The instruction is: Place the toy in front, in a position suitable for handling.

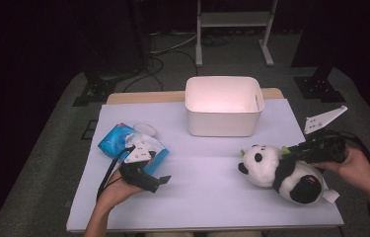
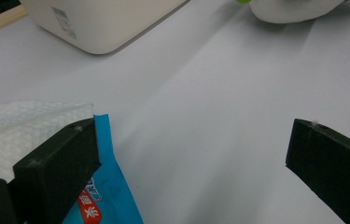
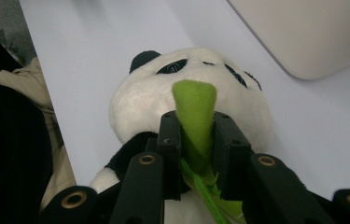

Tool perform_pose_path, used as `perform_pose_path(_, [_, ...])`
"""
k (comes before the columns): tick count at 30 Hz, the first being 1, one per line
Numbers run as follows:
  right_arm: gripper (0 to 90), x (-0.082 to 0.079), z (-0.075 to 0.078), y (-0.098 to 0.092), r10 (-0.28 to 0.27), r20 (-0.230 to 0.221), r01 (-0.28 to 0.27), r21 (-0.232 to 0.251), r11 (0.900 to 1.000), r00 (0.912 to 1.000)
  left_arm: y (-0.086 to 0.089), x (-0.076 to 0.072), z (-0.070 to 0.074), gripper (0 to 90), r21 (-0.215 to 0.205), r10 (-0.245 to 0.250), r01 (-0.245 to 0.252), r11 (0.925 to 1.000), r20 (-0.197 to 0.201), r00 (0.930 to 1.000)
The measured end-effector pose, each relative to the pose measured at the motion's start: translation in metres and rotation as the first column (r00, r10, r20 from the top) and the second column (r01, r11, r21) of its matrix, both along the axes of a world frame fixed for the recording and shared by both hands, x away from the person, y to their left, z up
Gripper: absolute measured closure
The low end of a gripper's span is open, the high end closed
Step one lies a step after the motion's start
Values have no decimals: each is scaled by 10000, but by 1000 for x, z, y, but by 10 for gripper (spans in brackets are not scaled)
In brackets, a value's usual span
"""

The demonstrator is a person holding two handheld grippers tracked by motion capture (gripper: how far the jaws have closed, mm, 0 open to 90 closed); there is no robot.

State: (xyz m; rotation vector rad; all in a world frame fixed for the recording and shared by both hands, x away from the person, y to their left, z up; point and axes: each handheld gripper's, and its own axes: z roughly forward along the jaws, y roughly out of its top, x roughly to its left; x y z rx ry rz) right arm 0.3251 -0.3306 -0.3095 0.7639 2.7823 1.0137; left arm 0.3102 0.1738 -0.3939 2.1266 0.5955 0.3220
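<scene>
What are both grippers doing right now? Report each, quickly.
Left gripper: open, holding nothing, beside the blue wipes pack.
Right gripper: closed on the green leaf of the toy panda.

Panda [image 2: 298,9] cut off at 12 o'clock edge in left gripper view; wipes pack [image 2: 107,196] clipped at 6, print partly behind jaw.

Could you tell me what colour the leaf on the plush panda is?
Bright green: the leaf shows best in the right gripper view.
</scene>
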Motion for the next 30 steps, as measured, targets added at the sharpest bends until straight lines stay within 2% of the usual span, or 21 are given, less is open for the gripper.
perform_pose_path(10, [742,5,13,27,751,103,-754,250,9968,9971,2,0,1,22,-22,46,-46,10000,18,10000])
perform_pose_path(17, [741,9,20,50,1375,221,-1382,345,9898,9903,4,0,2,22,-88,110,-109,9999,50,9999])
perform_pose_path(18, [741,11,22,58,1618,255,-1628,393,9859,9865,4,0,2,22,-82,123,-123,9999,55,9999])
perform_pose_path(25, [741,18,24,92,2374,258,-2384,425,9702,9711,8,0,4,22,-70,177,-177,9998,109,9998])
perform_pose_path(30, [741,22,23,107,2703,227,-2711,438,9616,9625,9,0,4,22,-96,226,-225,9997,96,9997])
